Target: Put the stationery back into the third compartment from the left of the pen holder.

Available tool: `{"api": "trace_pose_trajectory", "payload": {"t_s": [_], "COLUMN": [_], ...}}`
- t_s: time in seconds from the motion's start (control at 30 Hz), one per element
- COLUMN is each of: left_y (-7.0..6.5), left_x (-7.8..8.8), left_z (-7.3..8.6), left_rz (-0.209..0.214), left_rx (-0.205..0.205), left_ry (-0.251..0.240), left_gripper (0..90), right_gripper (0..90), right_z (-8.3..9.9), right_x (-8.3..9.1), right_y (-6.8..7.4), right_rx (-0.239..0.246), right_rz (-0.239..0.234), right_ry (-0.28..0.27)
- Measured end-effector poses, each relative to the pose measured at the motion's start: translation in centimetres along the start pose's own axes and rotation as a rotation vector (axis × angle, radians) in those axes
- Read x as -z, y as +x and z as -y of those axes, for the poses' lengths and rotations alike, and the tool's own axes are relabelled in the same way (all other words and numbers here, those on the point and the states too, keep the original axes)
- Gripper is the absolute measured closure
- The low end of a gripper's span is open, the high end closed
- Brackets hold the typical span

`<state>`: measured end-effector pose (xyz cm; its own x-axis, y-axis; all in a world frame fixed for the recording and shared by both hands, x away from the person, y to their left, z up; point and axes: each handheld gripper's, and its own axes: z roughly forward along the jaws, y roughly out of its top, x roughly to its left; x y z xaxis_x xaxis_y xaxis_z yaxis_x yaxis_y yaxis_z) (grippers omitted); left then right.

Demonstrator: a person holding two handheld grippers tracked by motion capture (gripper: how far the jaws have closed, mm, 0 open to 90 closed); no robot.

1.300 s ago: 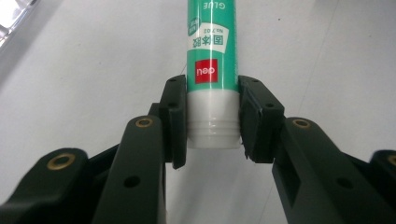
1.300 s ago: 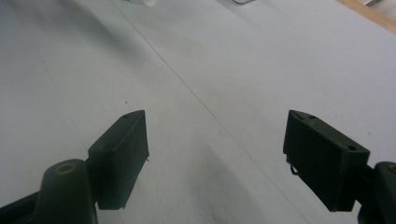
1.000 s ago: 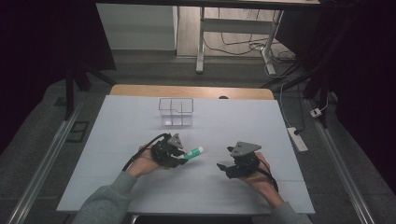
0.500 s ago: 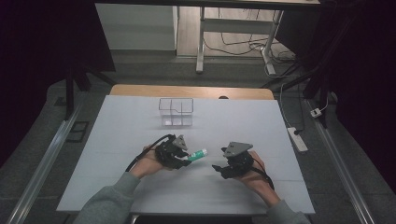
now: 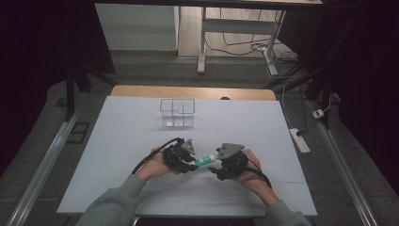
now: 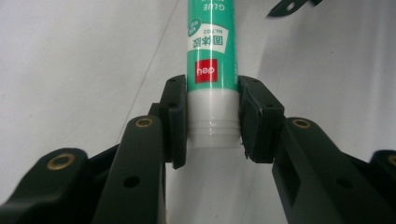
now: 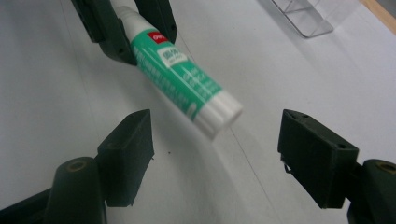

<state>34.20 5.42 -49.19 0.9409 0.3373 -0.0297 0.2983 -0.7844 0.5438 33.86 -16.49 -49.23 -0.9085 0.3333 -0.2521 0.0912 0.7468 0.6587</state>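
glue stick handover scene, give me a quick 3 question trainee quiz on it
1. True or false: the left gripper is shut on the glue stick.
2. Which end of the stick do the left jaws clamp? A the white end by the red logo, B the middle of the green label, C the far tip
3. What clear thing stands farther up the table?

Key
1. True.
2. A.
3. A clear divided box.

Glue stick (image 6: 211, 60): "GLUE" in white on green, "deli" on red patch, Chinese characters.
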Motion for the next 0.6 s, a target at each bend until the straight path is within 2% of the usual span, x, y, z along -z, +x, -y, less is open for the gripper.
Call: {"api": "trace_pose_trajectory", "payload": {"t_s": [0.17,0.27,0.3,0.33,0.37,0.4,0.43,0.6], "left_y": [-0.4,-0.7,-0.8,-0.8,-0.9,-1.0,-1.0,-1.1], "left_x": [-0.3,-0.3,-0.3,-0.2,-0.2,-0.2,-0.2,-0.2], "left_z": [-0.5,-0.7,-0.7,-0.7,-0.8,-0.8,-0.8,-0.7], "left_rz": [0.012,0.028,0.038,0.050,0.063,0.066,0.065,0.060], "left_rx": [-0.022,-0.038,-0.050,-0.059,-0.061,-0.075,-0.082,-0.102], "left_ry": [0.006,0.003,0.000,-0.003,-0.009,0.000,0.008,0.002], "left_gripper": [64.6,64.6,64.6,64.6,64.5,64.5,64.5,64.0], "right_gripper": [30.9,38.7,38.7,42.3,50.2,52.0,53.2,56.2], "right_z": [-0.4,-0.8,-0.8,-0.9,-0.8,-0.8,-0.8,-0.8], "right_x": [-0.4,-0.8,-0.8,-0.9,-1.1,-1.2,-1.2,-1.3], "right_y": [0.4,0.9,0.9,1.0,1.3,1.5,1.4,1.7], "right_rx": [0.050,0.124,0.124,0.154,0.194,0.204,0.237,0.245], "right_rz": [-0.031,-0.046,-0.046,-0.052,-0.066,-0.077,-0.088,-0.097], "right_ry": [0.040,0.087,0.087,0.107,0.117,0.125,0.141,0.144]}}
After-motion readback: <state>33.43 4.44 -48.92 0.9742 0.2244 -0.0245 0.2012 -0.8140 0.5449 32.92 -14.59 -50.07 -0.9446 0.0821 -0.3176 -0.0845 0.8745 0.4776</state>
